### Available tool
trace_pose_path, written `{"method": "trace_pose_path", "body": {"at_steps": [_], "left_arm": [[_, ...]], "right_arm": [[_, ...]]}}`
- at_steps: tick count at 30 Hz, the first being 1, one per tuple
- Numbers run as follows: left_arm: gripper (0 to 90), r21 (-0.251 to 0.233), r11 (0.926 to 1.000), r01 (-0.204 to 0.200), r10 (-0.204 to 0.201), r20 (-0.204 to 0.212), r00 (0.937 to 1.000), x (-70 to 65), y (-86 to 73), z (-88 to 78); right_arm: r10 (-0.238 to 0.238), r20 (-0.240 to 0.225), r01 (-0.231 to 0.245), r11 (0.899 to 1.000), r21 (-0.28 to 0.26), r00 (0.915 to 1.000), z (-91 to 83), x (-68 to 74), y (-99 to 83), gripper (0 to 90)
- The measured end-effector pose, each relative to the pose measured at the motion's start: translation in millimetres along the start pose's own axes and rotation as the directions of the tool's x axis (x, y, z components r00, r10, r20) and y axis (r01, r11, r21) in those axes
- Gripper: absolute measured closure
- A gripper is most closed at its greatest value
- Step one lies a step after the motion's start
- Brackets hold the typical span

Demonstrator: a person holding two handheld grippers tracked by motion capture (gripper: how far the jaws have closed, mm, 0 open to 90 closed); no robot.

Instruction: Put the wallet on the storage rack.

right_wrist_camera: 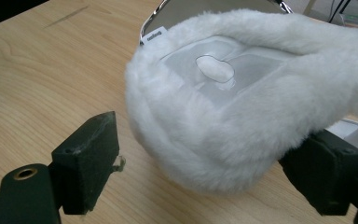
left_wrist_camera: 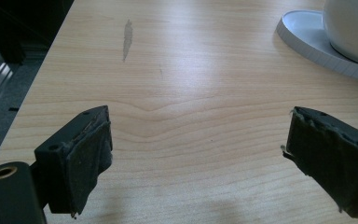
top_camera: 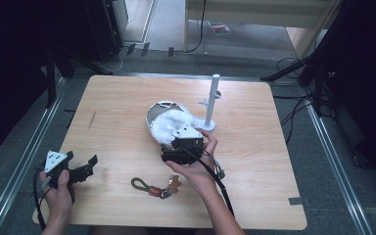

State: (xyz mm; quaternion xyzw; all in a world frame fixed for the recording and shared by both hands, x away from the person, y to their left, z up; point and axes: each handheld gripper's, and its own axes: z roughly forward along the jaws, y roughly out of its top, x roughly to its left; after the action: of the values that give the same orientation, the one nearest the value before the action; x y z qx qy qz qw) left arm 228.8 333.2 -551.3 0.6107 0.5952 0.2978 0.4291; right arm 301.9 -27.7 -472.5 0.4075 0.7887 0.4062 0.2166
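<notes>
Lying between the right gripper's [right_wrist_camera: 209, 177] spread fingers, the fluffy earmuffs [right_wrist_camera: 242, 107] look unpinched.

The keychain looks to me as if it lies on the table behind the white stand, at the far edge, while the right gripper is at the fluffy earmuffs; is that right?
Not quite: the keychain lies at the table's near edge, in front of the right gripper, as the high view shows. The rest holds: that gripper is at the fluffy earmuffs, beside the white stand.
</notes>
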Motion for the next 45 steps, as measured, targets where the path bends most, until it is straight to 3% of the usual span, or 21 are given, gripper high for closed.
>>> {"method": "trace_pose_path", "body": {"at_steps": [4, 9, 16, 26, 30, 35, 40, 45], "left_arm": [[7.3, 0.003, 1.0, -0.002, 0.002, 0.001, 1.0, 0.2, 0.1, -0.2], [7.3, 0.001, 1.0, 0.0, 0.0, 0.0, 1.0, 0.0, 0.0, 0.0], [7.3, 0.002, 1.0, 0.0, 0.0, -0.002, 1.0, -0.1, 0.1, 0.0], [7.3, 0.003, 1.0, 0.002, -0.002, -0.004, 1.0, 0.1, 0.2, 0.2], [7.3, 0.003, 1.0, 0.003, -0.003, -0.003, 1.0, 0.3, 0.2, 0.2], [7.3, 0.005, 1.0, 0.001, -0.001, -0.002, 1.0, 0.7, 0.3, 0.1], [7.3, 0.001, 1.0, 0.006, -0.006, -0.001, 1.0, 0.7, 0.2, 0.1], [7.3, -0.002, 0.9999, 0.011, -0.011, 0.0, 0.9999, 1.2, 0.0, -0.2]], "right_arm": [[-0.023, 0.005, 0.023, 1.0, -0.017, 0.9997, 0.3, 0.3, -2.2, 16.1], [-0.04, 0.011, 0.041, 0.995, -0.087, 0.9991, -6.5, 2.2, -0.3, 19.4], [-0.058, 0.034, 0.062, 0.992, -0.108, 0.9977, -7.3, 5.2, 7.2, 23.3], [-0.1, 0.066, 0.109, 0.983, -0.151, 0.9928, -6.2, 6.3, 10.7, 41.4], [-0.094, 0.069, 0.104, 0.982, -0.16, 0.9932, -5.8, 6.3, 12.4, 47.4], [-0.089, 0.084, 0.106, 0.97, -0.219, 0.9925, -7.4, 9.4, 17.7, 57.0], [-0.082, 0.096, 0.102, 0.968, -0.229, 0.992, -4.4, 10.2, 24.4, 57.8], [-0.099, 0.127, 0.126, 0.965, -0.231, 0.987, -3.3, 12.0, 27.1, 43.4]]}}
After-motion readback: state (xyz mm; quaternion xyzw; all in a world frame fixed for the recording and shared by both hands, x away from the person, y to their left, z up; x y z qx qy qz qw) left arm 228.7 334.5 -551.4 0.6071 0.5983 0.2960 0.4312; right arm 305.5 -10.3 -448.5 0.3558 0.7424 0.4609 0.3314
